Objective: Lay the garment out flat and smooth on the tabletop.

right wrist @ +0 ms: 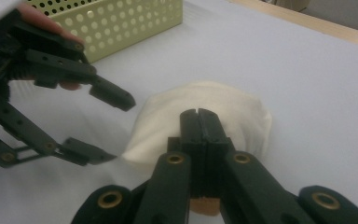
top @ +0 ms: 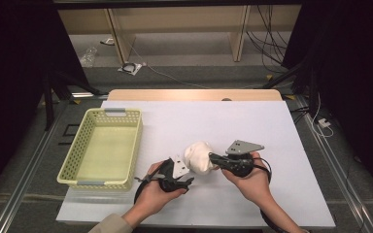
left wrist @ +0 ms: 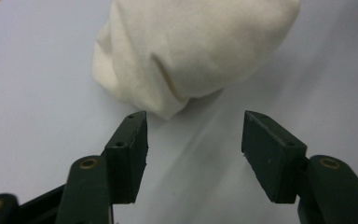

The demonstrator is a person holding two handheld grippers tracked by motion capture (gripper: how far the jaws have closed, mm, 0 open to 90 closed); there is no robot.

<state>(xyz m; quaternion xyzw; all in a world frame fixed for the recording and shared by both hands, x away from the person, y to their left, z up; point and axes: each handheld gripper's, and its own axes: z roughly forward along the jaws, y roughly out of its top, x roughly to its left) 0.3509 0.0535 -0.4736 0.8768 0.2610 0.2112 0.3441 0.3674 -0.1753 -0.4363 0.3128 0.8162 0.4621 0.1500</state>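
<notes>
Basket (top: 88,127) bare, cloth bundle (top: 199,155) outside

Even overhead light brightens the white table (top: 272,145) (surroundings fall dark); close-ups look soft, shadows faint.

- Cloth bundle (top: 198,156): cream-white, plain.
- Basket (top: 73,165): pale yellow-green, perforated with round holes.
- Tabletop (top: 272,136): white cover, light wood edge.
- Both grippers' jaws: black.

High view overhead, gripper views close, sharing cloth (top: 199,156)
</notes>
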